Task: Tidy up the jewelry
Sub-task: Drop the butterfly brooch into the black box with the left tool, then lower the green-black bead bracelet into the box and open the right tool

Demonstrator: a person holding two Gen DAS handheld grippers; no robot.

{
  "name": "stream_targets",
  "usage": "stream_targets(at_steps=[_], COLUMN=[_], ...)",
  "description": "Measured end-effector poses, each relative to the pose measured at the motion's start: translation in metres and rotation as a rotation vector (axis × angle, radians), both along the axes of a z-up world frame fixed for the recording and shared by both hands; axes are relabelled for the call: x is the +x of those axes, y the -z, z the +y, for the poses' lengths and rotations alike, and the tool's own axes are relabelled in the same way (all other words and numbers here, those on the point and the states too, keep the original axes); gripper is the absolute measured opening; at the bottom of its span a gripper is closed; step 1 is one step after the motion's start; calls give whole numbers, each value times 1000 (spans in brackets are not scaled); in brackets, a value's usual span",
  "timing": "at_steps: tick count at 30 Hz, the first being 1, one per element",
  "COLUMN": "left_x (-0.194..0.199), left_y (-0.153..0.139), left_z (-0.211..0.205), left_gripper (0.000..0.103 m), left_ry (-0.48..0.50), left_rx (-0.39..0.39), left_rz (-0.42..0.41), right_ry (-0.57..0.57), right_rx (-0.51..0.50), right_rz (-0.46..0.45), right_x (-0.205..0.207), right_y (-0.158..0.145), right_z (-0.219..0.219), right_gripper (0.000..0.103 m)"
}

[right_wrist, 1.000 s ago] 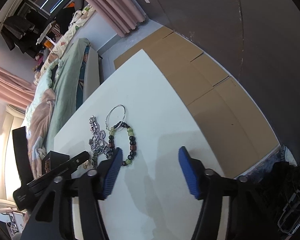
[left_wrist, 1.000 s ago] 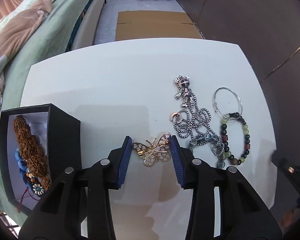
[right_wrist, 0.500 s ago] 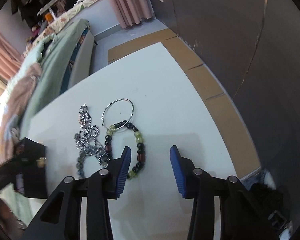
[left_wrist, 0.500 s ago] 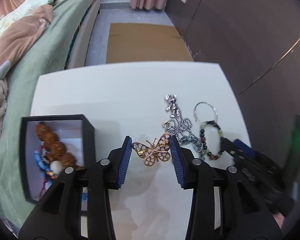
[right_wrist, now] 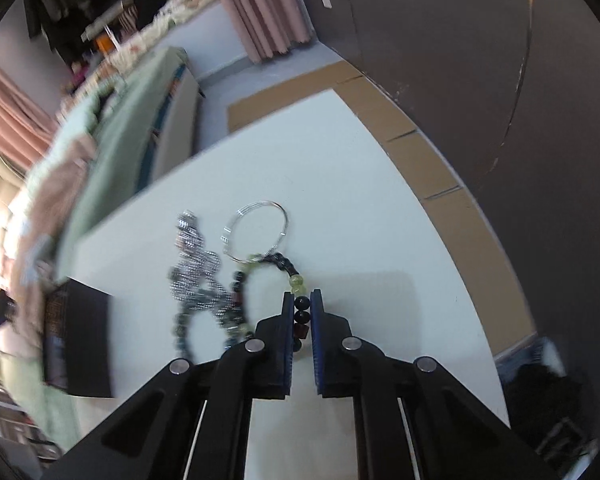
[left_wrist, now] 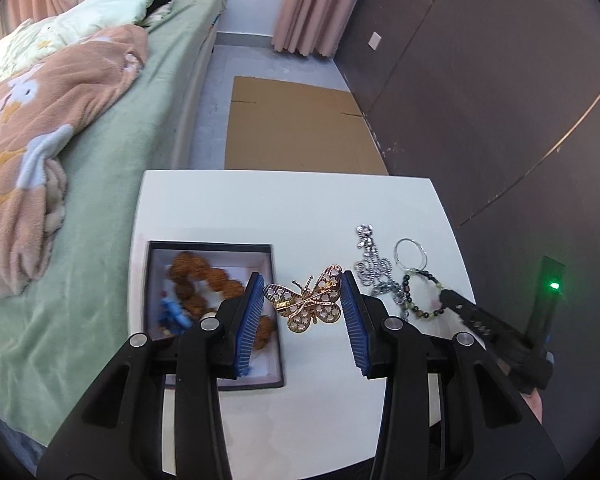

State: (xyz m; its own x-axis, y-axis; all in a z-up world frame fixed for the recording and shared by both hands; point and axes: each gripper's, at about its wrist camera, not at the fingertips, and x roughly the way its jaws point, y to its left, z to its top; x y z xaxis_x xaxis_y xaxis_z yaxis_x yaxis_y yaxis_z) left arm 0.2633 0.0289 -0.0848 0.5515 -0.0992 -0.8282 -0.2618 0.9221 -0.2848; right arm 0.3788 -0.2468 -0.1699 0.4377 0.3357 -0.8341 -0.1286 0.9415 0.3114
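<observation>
My left gripper (left_wrist: 301, 278) is shut on a gold butterfly brooch (left_wrist: 306, 306), held in the air by its wing tips beside the right wall of the black box (left_wrist: 210, 243). The box holds brown beads (left_wrist: 204, 280) and a blue piece. In the right wrist view, my right gripper (right_wrist: 301, 295) has its jaws closing on the beaded bracelet (right_wrist: 296, 280), and dark beads sit pinched between the blue pads. Its tip (left_wrist: 446, 298) also shows in the left wrist view at the bracelet (left_wrist: 420, 312). A silver chain necklace (right_wrist: 196, 256) and a silver hoop (right_wrist: 260, 228) lie just beyond.
All of it rests on a small white table (left_wrist: 260, 208). A bed with a green cover (left_wrist: 100, 168) runs along the left edge. Flat cardboard (left_wrist: 296, 120) lies on the floor behind, and a dark wall panel (left_wrist: 500, 120) stands to the right.
My left gripper has risen and pulled back with the brooch, so the box now lies under its left finger. My right gripper moved onto the bracelet and narrowed its jaws around the beads.
</observation>
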Motion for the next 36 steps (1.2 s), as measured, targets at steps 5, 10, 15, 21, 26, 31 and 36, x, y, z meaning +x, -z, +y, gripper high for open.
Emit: stream_targets(at_steps=[5,10,15,21,26,31,36], left_x=[-14,-24,-30,-45,-60,-72,-83], left_y=[-7,-10,-8,-4,-1,-1,-2], left_z=[17,29,41,69,92,110,128], left_gripper=[40,40,65,70,76,82,84], left_ry=[0,23,20,-45,-87,-112,-145], left_rx=[-4,-28,-44,-84,-101,-108,-119], left_rz=[-14,-25,-28,-51,-69,-83,-100], right_ry=[-13,-36,-89,-182,-255,-345,-427], right_rx=[117,153,188,181,187,193,200], right_rz=[-81,-147,-185,-197,-208,-228,-232], right_x=[-21,-38,-46,-54,-64,-75,-87], right_y=[-25,-41,-48,-63,-82,-104,-118], right_z=[-2,8,20,50,83,123,164], right_gripper=[8,8,8,8,8,8,8])
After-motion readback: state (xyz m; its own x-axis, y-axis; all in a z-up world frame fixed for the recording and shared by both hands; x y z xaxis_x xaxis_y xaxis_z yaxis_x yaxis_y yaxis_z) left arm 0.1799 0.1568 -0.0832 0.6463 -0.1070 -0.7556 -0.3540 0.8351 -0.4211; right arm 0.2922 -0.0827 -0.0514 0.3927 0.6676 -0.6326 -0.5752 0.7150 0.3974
